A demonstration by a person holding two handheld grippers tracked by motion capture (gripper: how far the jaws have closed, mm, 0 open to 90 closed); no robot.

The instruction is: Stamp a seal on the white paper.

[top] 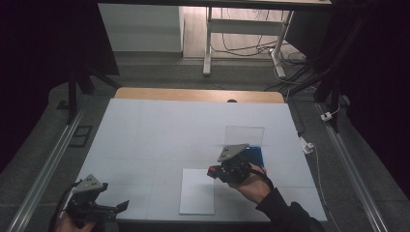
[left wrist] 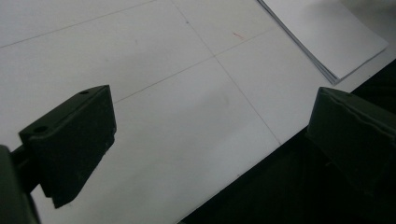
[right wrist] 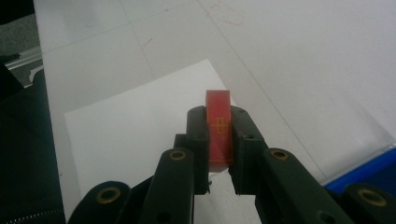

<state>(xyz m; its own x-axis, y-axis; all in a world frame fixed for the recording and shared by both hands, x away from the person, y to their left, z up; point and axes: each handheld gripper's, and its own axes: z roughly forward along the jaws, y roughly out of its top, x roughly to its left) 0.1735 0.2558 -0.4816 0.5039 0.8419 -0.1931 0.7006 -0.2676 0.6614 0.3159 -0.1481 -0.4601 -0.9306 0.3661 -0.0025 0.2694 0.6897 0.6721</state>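
Note:
My right gripper (top: 214, 171) hangs over the table's near right, just right of a white paper stack (top: 197, 191). In the right gripper view its jaws (right wrist: 219, 119) are shut on a narrow red block (right wrist: 219, 125) with a gold mark on its face. The block points toward the paper stack (right wrist: 126, 123) below it. My left gripper (top: 121, 206) rests at the table's front left corner. Its jaws (left wrist: 215, 100) stand wide open with nothing between them, over the white table edge. The paper stack (left wrist: 327, 35) lies farther off in that view.
A blue flat case (top: 255, 155) with an upright clear lid (top: 244, 135) sits just behind my right hand; its blue edge (right wrist: 369, 170) is at the lower right. The white table cover (top: 159, 130) stretches back to a wooden strip (top: 193, 94). Rails flank the table.

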